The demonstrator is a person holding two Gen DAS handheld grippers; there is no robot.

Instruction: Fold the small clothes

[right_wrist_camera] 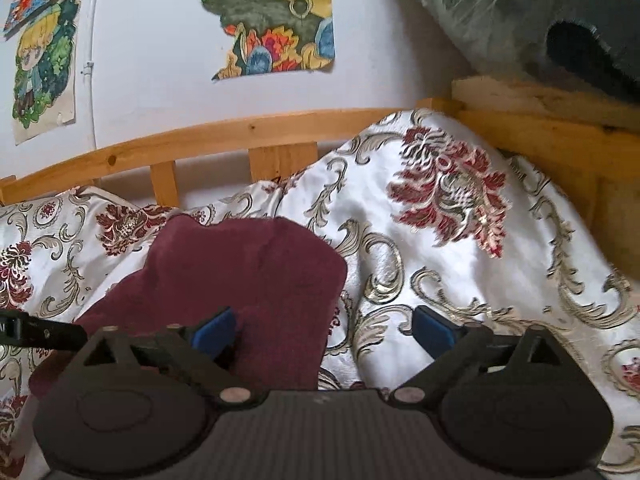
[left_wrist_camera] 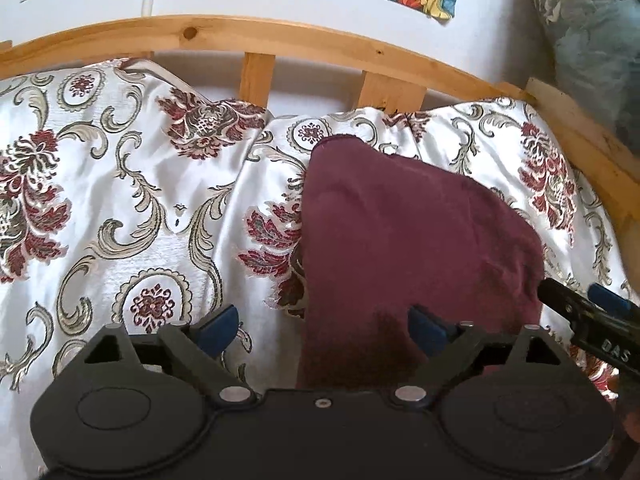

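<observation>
A maroon garment [left_wrist_camera: 400,240] lies folded in a rough oblong on the white floral bedspread [left_wrist_camera: 120,200]. My left gripper [left_wrist_camera: 322,326] stands open at the garment's near left edge: its right pad [left_wrist_camera: 426,330] is over the cloth and its left pad [left_wrist_camera: 218,322] over the bedspread, neither pressing. In the right wrist view the same garment [right_wrist_camera: 248,272] sits left of centre. My right gripper [right_wrist_camera: 324,330] is open astride its near right edge, holding nothing. Each gripper's finger shows at the edge of the other's view: the right gripper [left_wrist_camera: 592,312], the left gripper [right_wrist_camera: 40,330].
A wooden bed rail [left_wrist_camera: 256,36] with slats runs along the far side, against a white wall with colourful pictures [right_wrist_camera: 272,20]. A wooden end board [right_wrist_camera: 560,128] and a plastic-wrapped bundle [right_wrist_camera: 500,12] stand at the right. The bedspread [right_wrist_camera: 460,260] is rumpled there.
</observation>
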